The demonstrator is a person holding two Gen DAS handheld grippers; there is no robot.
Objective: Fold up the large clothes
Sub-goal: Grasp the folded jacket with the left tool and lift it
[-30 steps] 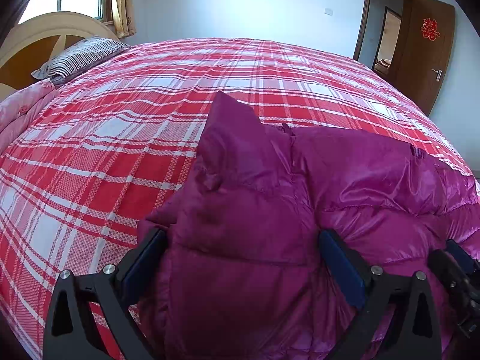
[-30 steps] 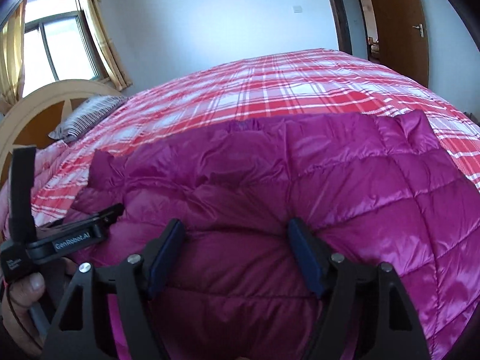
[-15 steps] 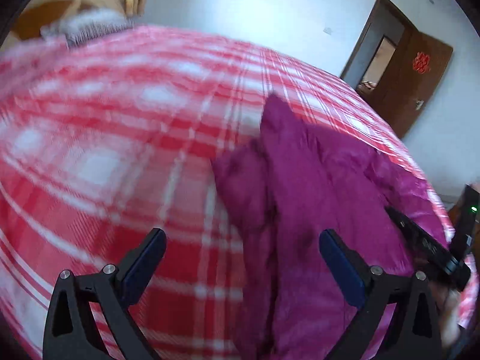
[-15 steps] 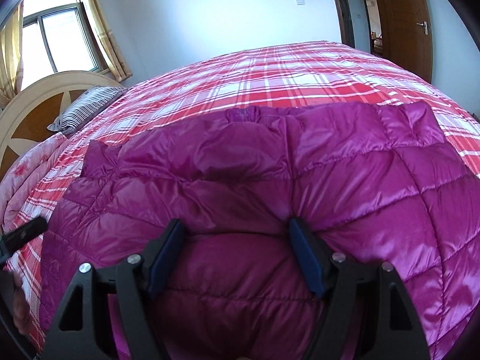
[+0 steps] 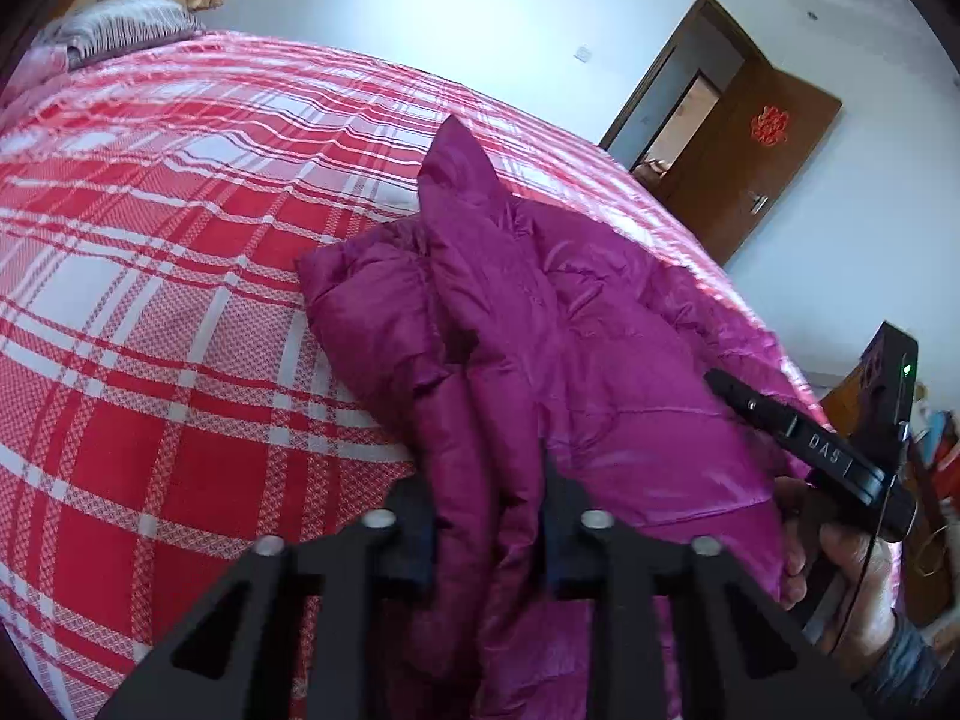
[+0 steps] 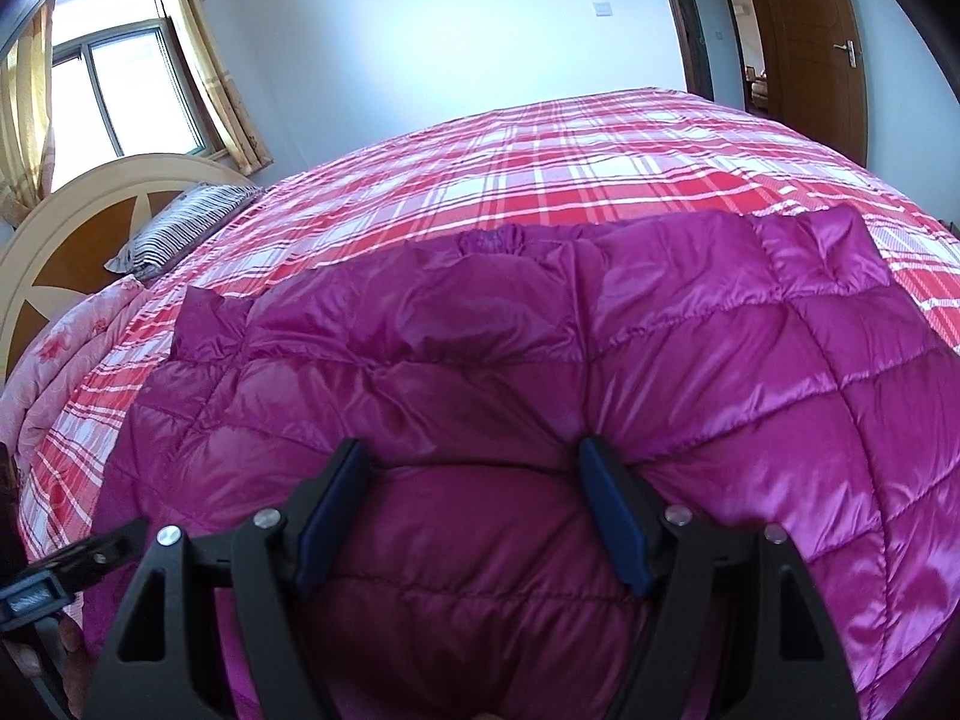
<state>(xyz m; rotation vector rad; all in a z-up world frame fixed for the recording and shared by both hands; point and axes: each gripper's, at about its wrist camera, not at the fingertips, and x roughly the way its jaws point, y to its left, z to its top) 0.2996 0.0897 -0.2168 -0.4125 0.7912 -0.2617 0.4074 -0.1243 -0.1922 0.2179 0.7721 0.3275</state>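
Left gripper [image 5: 489, 531] jaws pinched on magenta down jacket [image 5: 540, 324]; right gripper [image 6: 474, 510] jaws spread wide, pressing into it.

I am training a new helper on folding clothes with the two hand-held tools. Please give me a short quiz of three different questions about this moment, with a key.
1. True or false: the left tool is shut on a fold of the shiny magenta quilted down jacket.
2. Multiple choice: the fingers of the right tool are A) wide apart, pressing into the jacket; B) closed on a pillow; C) out of view.
3. Fill in: the jacket lies on the red and white ____ bedspread.

Key:
1. True. The jacket's edge is pinched between the fingers.
2. A.
3. plaid (checked).
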